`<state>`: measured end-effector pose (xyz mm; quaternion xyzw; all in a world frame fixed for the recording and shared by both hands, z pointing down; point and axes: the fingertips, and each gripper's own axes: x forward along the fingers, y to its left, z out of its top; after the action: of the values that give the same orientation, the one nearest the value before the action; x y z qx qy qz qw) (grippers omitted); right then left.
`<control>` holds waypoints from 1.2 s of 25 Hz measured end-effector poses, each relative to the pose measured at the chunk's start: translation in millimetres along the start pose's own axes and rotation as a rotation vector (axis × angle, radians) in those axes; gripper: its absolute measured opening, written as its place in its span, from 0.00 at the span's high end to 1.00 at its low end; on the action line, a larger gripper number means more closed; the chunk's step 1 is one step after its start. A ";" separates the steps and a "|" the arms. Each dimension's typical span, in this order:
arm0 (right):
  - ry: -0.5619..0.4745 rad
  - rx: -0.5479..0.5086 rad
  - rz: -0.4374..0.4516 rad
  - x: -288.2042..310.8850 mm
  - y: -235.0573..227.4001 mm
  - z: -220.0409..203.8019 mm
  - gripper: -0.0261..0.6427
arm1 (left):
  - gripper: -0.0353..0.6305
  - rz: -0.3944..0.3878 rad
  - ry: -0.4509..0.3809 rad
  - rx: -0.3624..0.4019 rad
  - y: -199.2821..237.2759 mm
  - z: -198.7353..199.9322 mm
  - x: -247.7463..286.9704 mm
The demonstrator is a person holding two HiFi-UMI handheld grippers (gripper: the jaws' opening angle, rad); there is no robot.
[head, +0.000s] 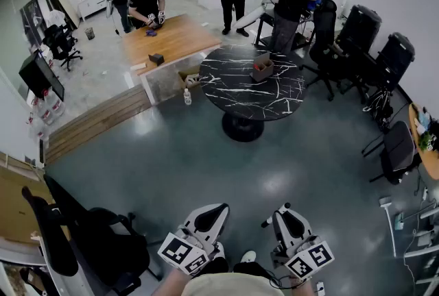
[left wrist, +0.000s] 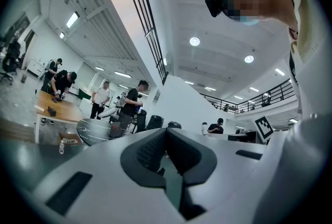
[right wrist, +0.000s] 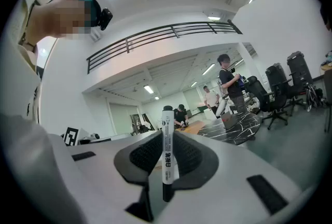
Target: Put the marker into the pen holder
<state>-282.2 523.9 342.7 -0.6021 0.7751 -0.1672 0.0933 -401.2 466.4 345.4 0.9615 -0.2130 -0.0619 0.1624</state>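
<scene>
A large open office has a glossy grey floor [head: 171,164]. Well ahead stands a round black marble table [head: 233,92] with white veins, and a small brown pen holder [head: 262,69] sits near its far edge. Beyond it is a wooden table [head: 171,38], with 4 people nearby. Both grippers are held low, close to the person's body. The left gripper [head: 214,212] has its ribbed black pads pressed together on nothing. The right gripper [head: 282,214] pinches a slim white marker [right wrist: 167,145] with black ends, held upright.
</scene>
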 end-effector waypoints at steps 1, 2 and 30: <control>-0.005 -0.002 -0.001 2.9 0.2 0.2 0.86 | 0.93 0.002 -0.002 0.005 2.9 1.2 -1.0; -0.009 -0.003 -0.002 5.8 0.8 0.4 0.86 | 0.93 0.005 -0.003 0.010 6.0 2.5 -2.2; -0.028 0.066 -0.044 75.9 -165.3 43.1 0.86 | 0.93 -0.035 0.074 0.014 46.4 -12.8 185.7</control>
<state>-137.7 408.2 368.5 -0.6179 0.7543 -0.1862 0.1204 -249.5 350.6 363.8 0.9678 -0.1903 -0.0277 0.1625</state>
